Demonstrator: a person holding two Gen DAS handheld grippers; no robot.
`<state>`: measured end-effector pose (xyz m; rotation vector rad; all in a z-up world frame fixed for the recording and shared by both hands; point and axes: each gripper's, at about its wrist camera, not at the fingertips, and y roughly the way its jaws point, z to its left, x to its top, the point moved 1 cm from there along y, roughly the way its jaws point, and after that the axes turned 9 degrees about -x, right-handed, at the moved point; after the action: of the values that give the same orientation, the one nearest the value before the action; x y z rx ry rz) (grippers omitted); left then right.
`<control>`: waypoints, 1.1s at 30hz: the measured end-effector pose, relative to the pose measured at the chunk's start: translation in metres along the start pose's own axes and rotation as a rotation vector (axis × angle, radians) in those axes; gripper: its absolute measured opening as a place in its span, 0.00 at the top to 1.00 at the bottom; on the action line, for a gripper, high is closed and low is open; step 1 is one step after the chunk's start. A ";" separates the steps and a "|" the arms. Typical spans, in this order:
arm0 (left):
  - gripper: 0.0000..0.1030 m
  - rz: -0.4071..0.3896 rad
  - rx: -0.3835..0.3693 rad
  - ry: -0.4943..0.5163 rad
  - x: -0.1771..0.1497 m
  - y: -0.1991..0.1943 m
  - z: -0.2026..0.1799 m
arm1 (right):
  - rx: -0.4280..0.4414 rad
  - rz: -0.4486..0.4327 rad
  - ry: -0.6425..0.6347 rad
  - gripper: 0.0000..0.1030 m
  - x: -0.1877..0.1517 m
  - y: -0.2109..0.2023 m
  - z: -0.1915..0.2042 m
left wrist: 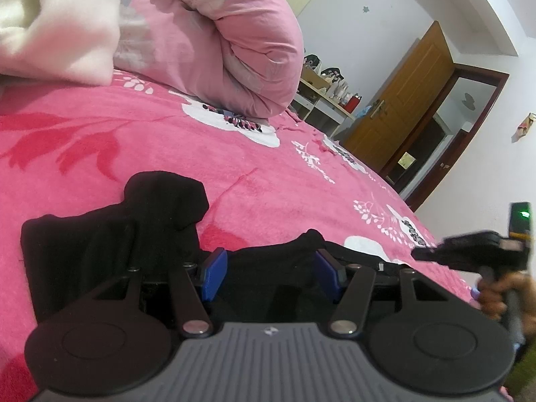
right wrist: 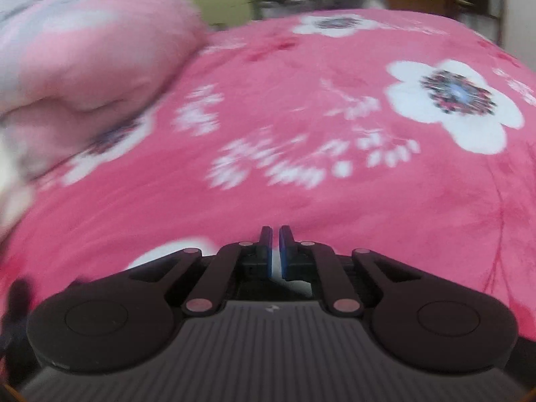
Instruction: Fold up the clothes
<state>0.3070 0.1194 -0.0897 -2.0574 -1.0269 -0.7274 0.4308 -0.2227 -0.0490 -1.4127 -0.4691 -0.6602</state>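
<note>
Black garment (left wrist: 110, 234) lying crumpled on pink flowered blanket (left wrist: 150, 140), near edge closest to camera, part of it spread beneath left gripper (left wrist: 269, 273). Left gripper jaws spread apart, blue pads (left wrist: 214, 276) either side of dark cloth, not pressing it. Right gripper (right wrist: 274, 251) pressed together, nothing between pads, above bare blanket; in left view, gripped by a hand (left wrist: 499, 296) at far right. Rolled pink quilt (left wrist: 214, 43) resting farther back on blanket. Wooden door (left wrist: 398, 100) open beyond.
</note>
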 end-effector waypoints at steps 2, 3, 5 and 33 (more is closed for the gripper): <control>0.43 -0.001 0.000 0.001 0.000 0.000 0.000 | 0.050 0.050 -0.030 0.92 -0.011 -0.003 0.005; 0.43 -0.002 -0.001 0.001 0.000 -0.001 0.000 | 0.067 0.092 -0.044 0.89 -0.017 0.001 0.008; 0.42 -0.006 -0.006 -0.001 0.000 -0.002 0.001 | 0.038 0.115 -0.065 0.89 -0.025 0.013 0.009; 0.23 -0.037 0.095 -0.144 0.031 -0.118 0.077 | 0.394 0.098 -0.136 0.69 -0.075 -0.116 0.169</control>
<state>0.2373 0.2446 -0.0719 -2.0361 -1.1598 -0.5440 0.3125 -0.0482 0.0073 -1.1016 -0.5968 -0.3681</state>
